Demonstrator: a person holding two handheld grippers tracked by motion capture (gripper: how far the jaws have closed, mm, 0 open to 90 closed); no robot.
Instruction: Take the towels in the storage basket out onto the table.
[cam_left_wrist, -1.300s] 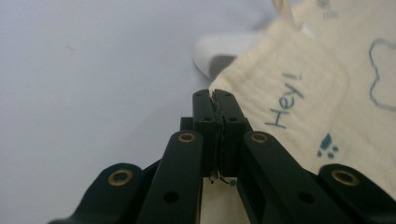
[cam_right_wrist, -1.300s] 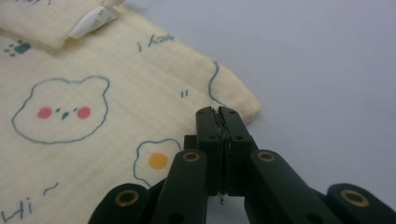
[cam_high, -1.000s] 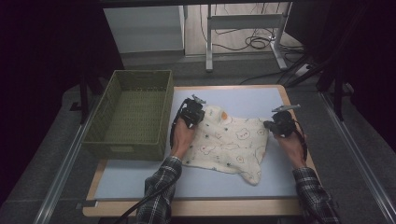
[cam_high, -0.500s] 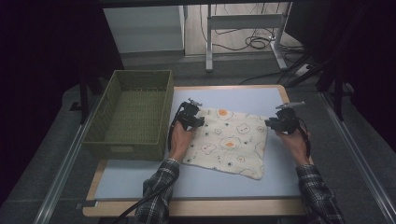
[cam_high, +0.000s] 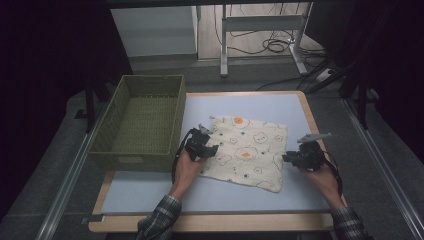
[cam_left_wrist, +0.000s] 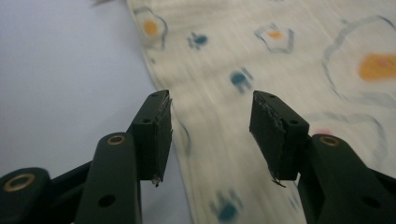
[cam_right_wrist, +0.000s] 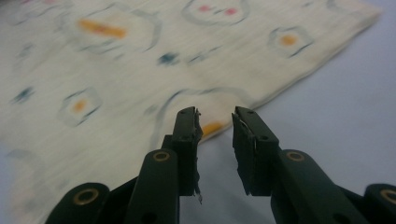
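High view: the patterned cloth (cam_high: 247, 150) now lies spread flat on the blue mat (cam_high: 210, 192), beside the green basket (cam_high: 137, 122); a second ago both grippers still pinched its far corners. The left gripper (cam_high: 212, 149) sits over its left edge, the right gripper (cam_high: 287, 158) just off its right edge.

Left gripper view: jaws have just opened, empty, hovering low above the cloth's edge (cam_left_wrist: 233, 56).

Right gripper view: jaws parted narrowly, nothing between, cloth (cam_right_wrist: 140, 70) released, so spreading looks finished.

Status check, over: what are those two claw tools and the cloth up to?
Left gripper and right gripper open, just released. Cloth flat on table. Basket left, nothing in the way.
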